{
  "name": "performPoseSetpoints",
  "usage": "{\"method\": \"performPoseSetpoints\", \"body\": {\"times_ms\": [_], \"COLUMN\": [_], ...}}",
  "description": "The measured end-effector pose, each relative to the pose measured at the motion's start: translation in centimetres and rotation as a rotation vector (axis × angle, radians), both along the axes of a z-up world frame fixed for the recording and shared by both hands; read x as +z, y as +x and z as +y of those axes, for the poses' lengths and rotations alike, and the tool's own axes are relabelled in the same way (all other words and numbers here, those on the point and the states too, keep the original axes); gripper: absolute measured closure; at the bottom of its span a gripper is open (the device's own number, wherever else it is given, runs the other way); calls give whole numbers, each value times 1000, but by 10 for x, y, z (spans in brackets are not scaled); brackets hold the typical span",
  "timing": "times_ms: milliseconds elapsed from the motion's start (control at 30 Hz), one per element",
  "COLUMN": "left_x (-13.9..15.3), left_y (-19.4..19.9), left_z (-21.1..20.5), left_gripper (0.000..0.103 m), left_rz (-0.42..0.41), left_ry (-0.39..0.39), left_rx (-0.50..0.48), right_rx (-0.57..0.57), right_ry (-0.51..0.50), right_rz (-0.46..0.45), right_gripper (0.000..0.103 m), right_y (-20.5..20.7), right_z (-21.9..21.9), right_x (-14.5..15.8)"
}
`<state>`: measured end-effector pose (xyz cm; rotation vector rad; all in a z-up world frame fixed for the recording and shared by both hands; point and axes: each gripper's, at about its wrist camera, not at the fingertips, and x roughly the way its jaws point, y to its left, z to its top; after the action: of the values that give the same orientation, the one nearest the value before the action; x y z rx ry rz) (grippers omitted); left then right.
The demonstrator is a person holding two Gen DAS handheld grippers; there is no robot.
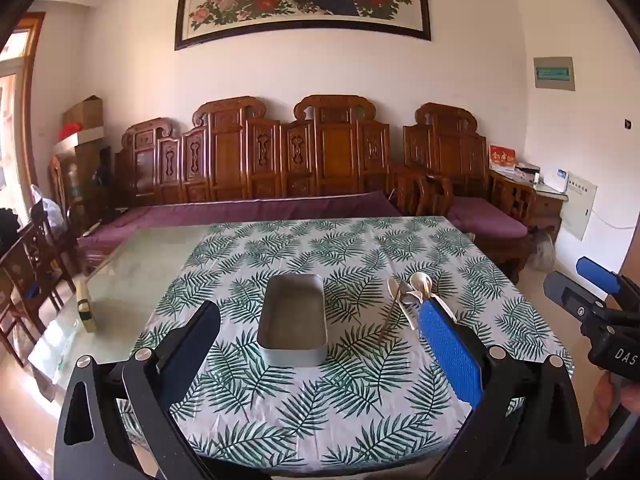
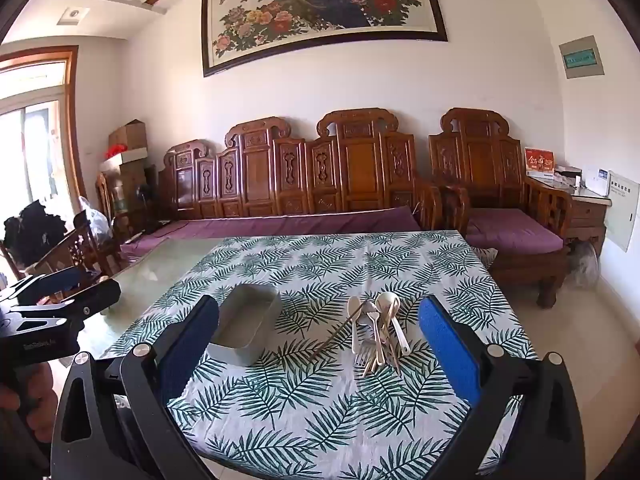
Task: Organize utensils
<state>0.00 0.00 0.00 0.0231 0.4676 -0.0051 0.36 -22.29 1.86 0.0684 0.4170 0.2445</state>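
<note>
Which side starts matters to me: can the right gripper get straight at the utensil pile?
Probably yes. The right gripper is open and empty, and the utensil pile lies ahead between its fingers on the tablecloth, with the metal tray off to the left.

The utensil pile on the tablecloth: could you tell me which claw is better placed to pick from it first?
Probably the right claw: open, with the utensil pile between its fingers. The left claw, also open, frames the metal tin.
</note>
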Motion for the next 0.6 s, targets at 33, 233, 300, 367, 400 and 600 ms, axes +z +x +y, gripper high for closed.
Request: {"method": "performPoseSetpoints", "body": {"times_ms": [33, 233, 300, 367, 400, 600], "left_x": [0, 0, -1, -1, -2, 3], "left_y": [0, 1, 2, 3, 4, 5], "left_z": [0, 0, 1, 2, 2, -4], "left_gripper": [6, 6, 6, 6, 6, 6], "left_rz": [5, 1, 2, 2, 2, -3], "left_ry": [-1, -2, -2, -6, -6, 3], "left_rx": [-1, -2, -3, -5, -6, 1], "right_rx": [1, 1, 0, 0, 0, 3], "right_ry": [1, 4, 5, 3, 2, 4], "right_rz": [1, -10, -8, -12, -13, -13], "right_gripper": [3, 3, 3, 3, 3, 3], "right_y": [0, -1, 0, -1, -1, -1], "right_z": [0, 0, 0, 0, 0, 3], "right_x": [0, 2, 2, 2, 2, 1]}}
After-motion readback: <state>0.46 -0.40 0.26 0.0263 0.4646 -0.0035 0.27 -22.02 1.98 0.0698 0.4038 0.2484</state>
